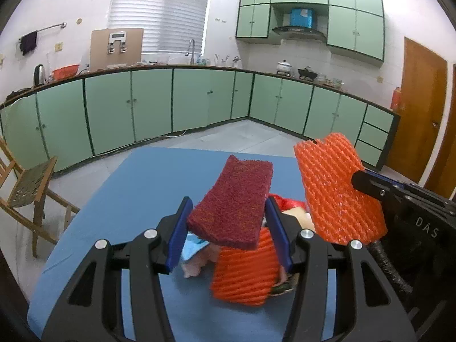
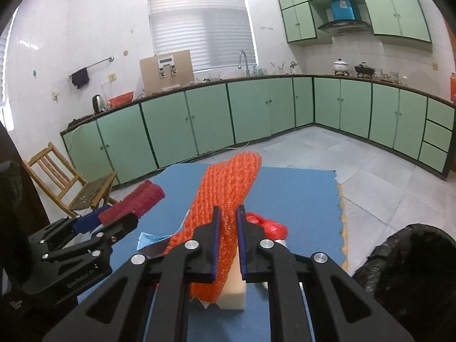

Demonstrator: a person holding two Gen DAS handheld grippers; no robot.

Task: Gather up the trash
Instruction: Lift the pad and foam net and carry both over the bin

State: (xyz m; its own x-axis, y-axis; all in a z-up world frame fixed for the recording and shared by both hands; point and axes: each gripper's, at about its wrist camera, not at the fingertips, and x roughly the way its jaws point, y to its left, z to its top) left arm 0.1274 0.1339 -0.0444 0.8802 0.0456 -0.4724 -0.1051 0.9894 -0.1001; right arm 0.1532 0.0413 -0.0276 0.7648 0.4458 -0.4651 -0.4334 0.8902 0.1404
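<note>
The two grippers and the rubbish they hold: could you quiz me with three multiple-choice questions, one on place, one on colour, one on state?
1. Where is the black bin bag?
A. lower right of the right wrist view
B. on the chair
C. on the counter

2. What colour is the scouring pad in the left gripper?
A. green
B. dark red
C. white

3. The right gripper is:
A. wide open
B. out of view
C. shut on the orange foam net

Answers: 1 A, the bag fills that corner beside the blue mat. 2 B, it shows maroon between the blue pads. 3 C, both pads press the net.
</note>
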